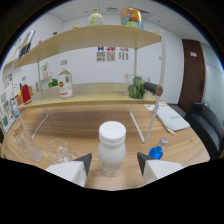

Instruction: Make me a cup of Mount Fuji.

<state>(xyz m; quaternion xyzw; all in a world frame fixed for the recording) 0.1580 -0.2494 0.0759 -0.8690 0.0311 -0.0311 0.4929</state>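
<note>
Left end of the wooden desk: clear glassware, looks like a cup or pitcher lying just ahead of the left finger, hard to tell exact shape. Further back on the left, a red item sits at the lower shelf's end.

A two-tier shelf rack with white legs stands on the desk beyond the fingers. On its lower board, left part, a clear bottle with red-white label. On the top board, a pale bottle and a colourful carton.

Centre: a white plastic bottle with white cap stands upright on the desk between the two fingers of the hand-held gripper. The fingers are spread, with a visible gap on each side of the bottle; neither presses it.

Right part of the lower board: a glass jar with green contents, and a dark handle with tan tip sticking out beside it. Right of the right finger, a blue-capped bottle on the desk. Behind it, white papers. Far right, a dark chair and brown door.
</note>
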